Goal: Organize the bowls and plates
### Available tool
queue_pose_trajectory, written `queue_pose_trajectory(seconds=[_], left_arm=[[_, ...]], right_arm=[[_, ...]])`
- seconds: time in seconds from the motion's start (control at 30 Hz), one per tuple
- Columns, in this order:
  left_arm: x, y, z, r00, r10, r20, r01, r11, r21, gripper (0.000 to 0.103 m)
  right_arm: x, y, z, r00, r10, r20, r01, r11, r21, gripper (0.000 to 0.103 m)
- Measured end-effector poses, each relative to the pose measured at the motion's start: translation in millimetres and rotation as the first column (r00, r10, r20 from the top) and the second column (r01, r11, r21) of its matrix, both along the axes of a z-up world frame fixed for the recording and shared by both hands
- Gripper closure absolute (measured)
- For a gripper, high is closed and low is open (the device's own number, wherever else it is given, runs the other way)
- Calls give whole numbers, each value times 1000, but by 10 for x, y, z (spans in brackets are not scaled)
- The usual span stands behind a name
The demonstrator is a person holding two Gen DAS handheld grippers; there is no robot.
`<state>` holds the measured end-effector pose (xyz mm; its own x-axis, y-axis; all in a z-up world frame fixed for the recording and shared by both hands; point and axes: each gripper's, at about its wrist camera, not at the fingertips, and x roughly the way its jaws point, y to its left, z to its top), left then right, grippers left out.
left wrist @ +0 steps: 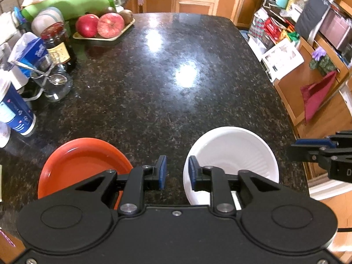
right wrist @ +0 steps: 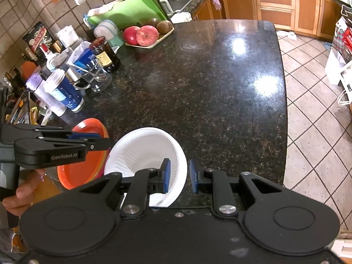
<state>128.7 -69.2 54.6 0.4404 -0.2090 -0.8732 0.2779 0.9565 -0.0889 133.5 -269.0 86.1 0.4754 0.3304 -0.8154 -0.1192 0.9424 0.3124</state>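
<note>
Left wrist view: one orange plate (left wrist: 81, 167), one white bowl (left wrist: 233, 154).

Dark speckled granite counter (left wrist: 167, 101) under orange plate (left wrist: 83, 165), white bowl (left wrist: 233, 154), fruit tray (left wrist: 103, 36).

Glossy speckled stone desk (left wrist: 154, 88); shiny orange plastic plate (left wrist: 83, 165); matt white ribbed paper bowl (left wrist: 237, 154).

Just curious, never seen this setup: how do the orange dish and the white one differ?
The orange plate is smooth and glossy; the white bowl is ribbed inside and matte. The plate looks shallower, the bowl deeper. The plate lies left of the bowl. Both are round, empty, and rest on the dark granite counter.
</note>
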Motion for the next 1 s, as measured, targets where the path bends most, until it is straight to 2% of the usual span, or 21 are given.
queue_pose_trajectory(seconds=[0.17,0.3,0.5,0.77,1.0], left_arm=[[-41,104,16,998,57,13,-57,998,-9,71],[-55,129,-38,997,77,-1,-77,997,-5,70],[-84,64,-163,995,82,-54,-83,996,-15,70],[-145,-1,-216,993,97,-62,-98,995,-14,70],[-170,48,-183,989,143,-38,-143,990,-16,70]], right_arm=[[-19,9,-4,1000,23,6,-23,1000,0,67],[-16,8,-35,999,28,16,-28,999,-20,57],[51,-5,-186,999,38,-28,-37,999,8,56],[106,32,-356,996,59,-62,-58,998,31,56],[179,16,-438,994,82,-73,-80,996,36,56]])
